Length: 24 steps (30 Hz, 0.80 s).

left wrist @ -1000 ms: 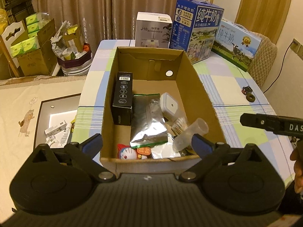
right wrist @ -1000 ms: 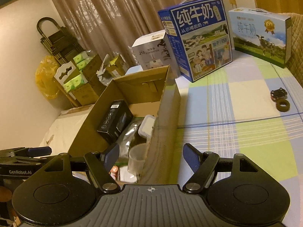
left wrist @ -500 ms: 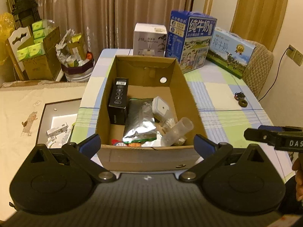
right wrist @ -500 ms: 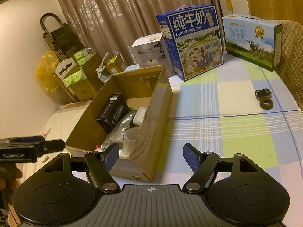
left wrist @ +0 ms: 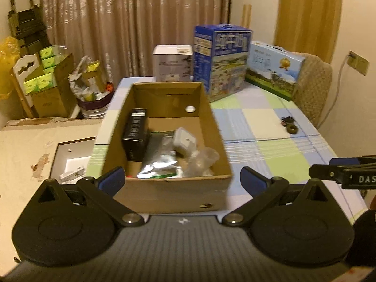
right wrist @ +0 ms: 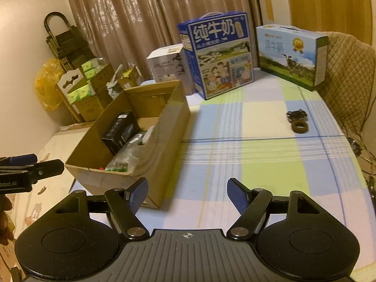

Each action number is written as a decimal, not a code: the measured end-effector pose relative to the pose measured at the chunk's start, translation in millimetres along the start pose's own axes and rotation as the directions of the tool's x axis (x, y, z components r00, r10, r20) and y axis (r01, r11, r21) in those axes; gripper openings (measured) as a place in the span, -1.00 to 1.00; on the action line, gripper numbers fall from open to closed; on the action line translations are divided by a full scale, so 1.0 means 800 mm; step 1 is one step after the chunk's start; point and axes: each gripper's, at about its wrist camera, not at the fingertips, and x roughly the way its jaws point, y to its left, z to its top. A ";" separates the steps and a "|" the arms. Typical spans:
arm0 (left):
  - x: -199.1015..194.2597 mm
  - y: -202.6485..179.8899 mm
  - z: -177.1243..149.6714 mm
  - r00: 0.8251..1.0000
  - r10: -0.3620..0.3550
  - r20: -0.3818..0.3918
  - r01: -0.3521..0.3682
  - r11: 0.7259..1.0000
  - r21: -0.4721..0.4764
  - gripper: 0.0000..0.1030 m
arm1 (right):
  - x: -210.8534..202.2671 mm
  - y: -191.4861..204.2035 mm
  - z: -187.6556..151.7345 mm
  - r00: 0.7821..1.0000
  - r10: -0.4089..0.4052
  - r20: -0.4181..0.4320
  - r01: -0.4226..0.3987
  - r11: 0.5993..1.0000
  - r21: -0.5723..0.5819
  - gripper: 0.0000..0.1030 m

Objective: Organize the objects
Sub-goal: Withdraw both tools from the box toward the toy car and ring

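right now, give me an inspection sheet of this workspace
surface: table under a checked cloth, mostly bare on its right side
job's things: open cardboard box holding a black box, a silver foil pouch, a small white case and a clear plastic cup
clutter: two blue milk cartons, a white appliance box, a brown ring beside a small black part
grippers: left gripper and right gripper, jaws open, nothing between them
cables: one running down from a wall socket
surroundings: curtains, stacked boxes on the floor, padded chair
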 end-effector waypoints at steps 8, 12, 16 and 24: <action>0.009 -0.059 0.004 0.996 -0.083 -0.021 0.084 0.995 0.051 0.98 | -0.025 -0.049 -0.011 0.997 -0.072 0.013 0.071 0.996 0.053 0.39; 0.019 -0.082 0.006 0.990 -0.133 -0.046 0.135 0.990 0.041 0.98 | -0.036 -0.076 -0.012 0.994 -0.109 0.018 0.108 0.991 0.085 0.39; 0.030 -0.102 0.011 0.982 -0.177 -0.068 0.179 0.984 0.018 0.98 | -0.045 -0.101 -0.013 0.990 -0.139 0.021 0.135 0.984 0.115 0.39; 0.051 -0.145 0.024 0.975 -0.209 -0.079 0.213 0.975 0.059 0.98 | -0.055 -0.142 -0.009 0.984 -0.174 0.025 0.168 0.973 0.160 0.39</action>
